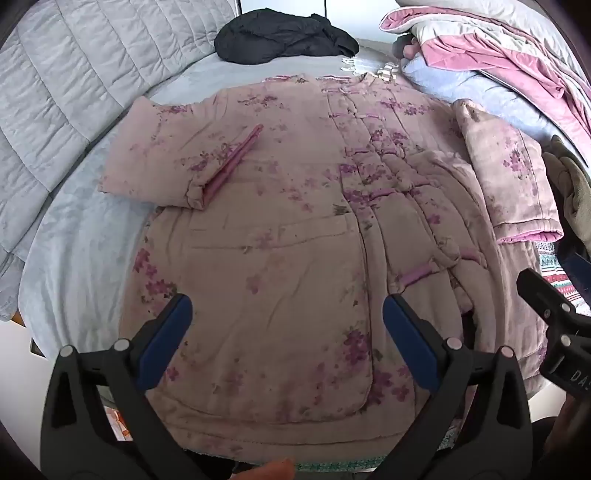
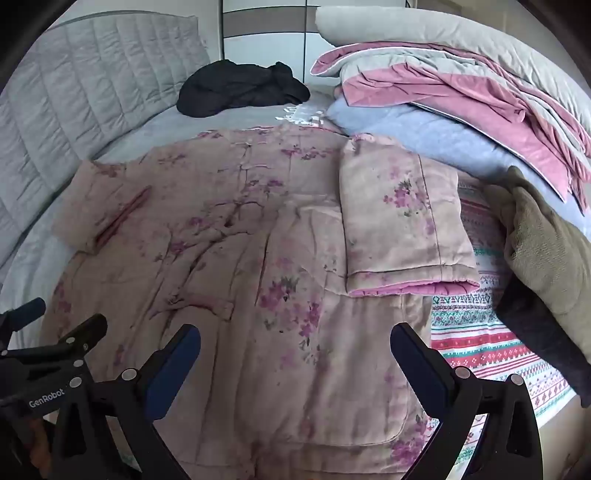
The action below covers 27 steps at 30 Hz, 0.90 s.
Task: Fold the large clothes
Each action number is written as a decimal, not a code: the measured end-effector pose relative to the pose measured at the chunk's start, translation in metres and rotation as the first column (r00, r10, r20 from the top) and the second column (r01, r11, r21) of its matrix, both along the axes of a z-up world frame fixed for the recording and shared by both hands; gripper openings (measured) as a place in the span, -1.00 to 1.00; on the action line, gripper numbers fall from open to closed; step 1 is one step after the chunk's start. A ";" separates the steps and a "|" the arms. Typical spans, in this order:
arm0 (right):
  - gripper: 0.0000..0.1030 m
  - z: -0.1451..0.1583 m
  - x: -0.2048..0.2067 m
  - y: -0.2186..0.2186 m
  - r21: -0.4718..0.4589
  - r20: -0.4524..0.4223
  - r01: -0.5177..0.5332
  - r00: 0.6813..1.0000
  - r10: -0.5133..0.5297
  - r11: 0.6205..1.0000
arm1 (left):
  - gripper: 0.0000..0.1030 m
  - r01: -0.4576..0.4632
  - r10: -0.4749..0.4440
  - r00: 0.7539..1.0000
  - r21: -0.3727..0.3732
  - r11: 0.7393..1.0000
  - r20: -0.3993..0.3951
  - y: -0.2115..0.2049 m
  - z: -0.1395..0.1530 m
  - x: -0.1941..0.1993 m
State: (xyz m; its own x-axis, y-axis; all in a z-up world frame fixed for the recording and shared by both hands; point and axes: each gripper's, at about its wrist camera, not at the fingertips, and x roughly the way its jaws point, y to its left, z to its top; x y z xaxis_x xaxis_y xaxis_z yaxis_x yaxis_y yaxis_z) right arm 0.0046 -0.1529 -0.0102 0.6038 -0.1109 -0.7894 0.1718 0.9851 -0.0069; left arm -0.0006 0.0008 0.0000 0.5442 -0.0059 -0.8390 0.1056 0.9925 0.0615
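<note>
A large pink quilted coat [image 1: 280, 206] [image 2: 236, 258] with purple flower print lies front up on the bed. Its left sleeve [image 1: 173, 166] [image 2: 107, 206] is folded in over the chest, and its right sleeve [image 1: 513, 177] [image 2: 399, 225] is folded down over the side. My left gripper [image 1: 288, 325] hovers open above the coat's lower hem, nothing between its blue pads. My right gripper [image 2: 295, 354] is open too, above the hem further right. Each gripper shows at the other view's edge: the right gripper [image 1: 554, 325], the left gripper [image 2: 48, 347].
A black garment [image 1: 284, 33] [image 2: 240, 88] lies bunched at the far end of the bed. Pink and grey bedding [image 1: 491, 48] [image 2: 461, 81] is heaped at the far right. An olive cushion [image 2: 546, 251] and a patterned sheet [image 2: 480, 339] lie right. A grey quilted headboard [image 1: 74, 81] lines the left.
</note>
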 end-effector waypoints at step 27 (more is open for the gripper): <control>1.00 -0.006 0.001 0.002 0.006 -0.002 -0.016 1.000 0.016 1.000 | 0.99 0.000 0.000 1.000 -0.011 1.000 -0.009 0.001 -0.004 0.001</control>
